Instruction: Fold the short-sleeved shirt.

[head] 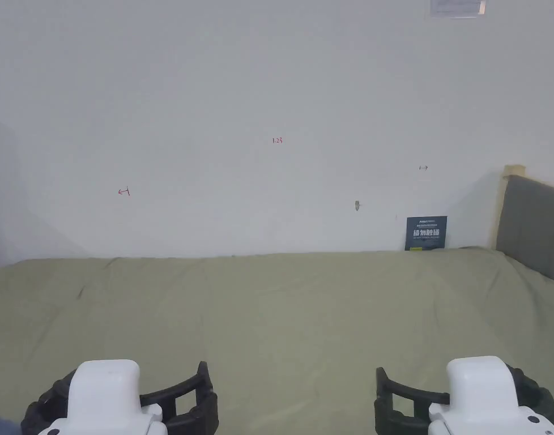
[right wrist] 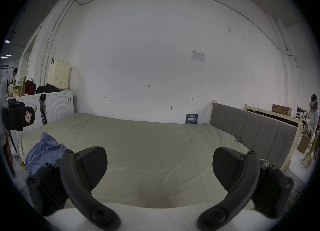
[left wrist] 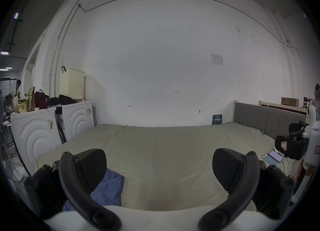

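Item: short-sleeved shirt, blue, unfolded, lying in a crumpled heap on the bed, at the bed's near-left corner, on the washer-side end, well apart from the headboard at the opposite end. Long axis: can't tell; bunched, no clear hem or collar line; in the left gripper view a flap spreads flat toward bed centre. Tongs, L: left gripper, jaws wide apart, nothing betw. them, held over the bed's near edge; the shirt sits just behind and below its own left jaw, so close in and off to its left. Tongs, R: right gripper, jaws likewise wide, empty, over the near edge but further toward the headboard; the shirt lies well to its left, past where the L gripper hangs. Head view: both tools low in frame, L and R, pointing across the bed at the wall; bed ahead of them is bare sheet. Key relation: shirt is left of both tongs, not ahead; L is the nearer by a clear margin. Judgement: folding not begun; prob. next step is L swinging left and down for the heap, then dragging it toward bed centre so R can reach to spread it. Misc: two phones on the bed, headboard end, clear of the shirt.
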Motion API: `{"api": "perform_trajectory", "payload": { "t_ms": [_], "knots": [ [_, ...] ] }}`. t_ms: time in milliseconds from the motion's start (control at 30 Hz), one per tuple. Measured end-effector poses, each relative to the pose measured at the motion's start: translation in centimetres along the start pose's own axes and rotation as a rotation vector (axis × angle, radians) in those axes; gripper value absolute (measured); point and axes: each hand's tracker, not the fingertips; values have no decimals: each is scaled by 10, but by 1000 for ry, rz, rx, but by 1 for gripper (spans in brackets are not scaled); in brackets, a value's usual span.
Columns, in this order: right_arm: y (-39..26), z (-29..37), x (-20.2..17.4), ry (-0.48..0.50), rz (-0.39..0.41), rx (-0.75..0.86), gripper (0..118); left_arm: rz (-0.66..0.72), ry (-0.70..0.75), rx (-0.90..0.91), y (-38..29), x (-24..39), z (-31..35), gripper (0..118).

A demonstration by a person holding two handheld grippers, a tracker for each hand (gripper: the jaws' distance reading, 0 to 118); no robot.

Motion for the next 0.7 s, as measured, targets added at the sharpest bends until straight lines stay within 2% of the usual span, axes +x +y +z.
{"api": "perform_trajectory", "payload": {
  "t_ms": [300,333,367,400,433,467,500,600,700],
  "knots": [
    [1,0,2,-12,-6,-25,118,16,-6,-9,1,-3,0,118],
    [1,0,2,-13,-9,-29,116,13,-12,-14,1,-3,0,115],
    [1,0,3,-13,-11,-35,109,7,-19,-14,1,-3,0,105],
    [2,0,3,-12,-12,-41,90,4,-20,-12,1,-2,1,84],
    [1,0,3,-16,-11,-38,53,-7,-7,-14,0,0,1,40],
    [0,0,2,-35,-8,-31,24,-16,12,-12,0,2,0,12],
    [-1,-1,2,-56,-8,-30,7,-15,22,-16,0,2,-2,10],
    [0,0,8,-66,-33,-29,2,37,-2,-41,0,-4,-4,10],
    [-2,1,12,-69,-29,-34,2,42,-9,-48,-1,-6,-6,10]
  ]
}}
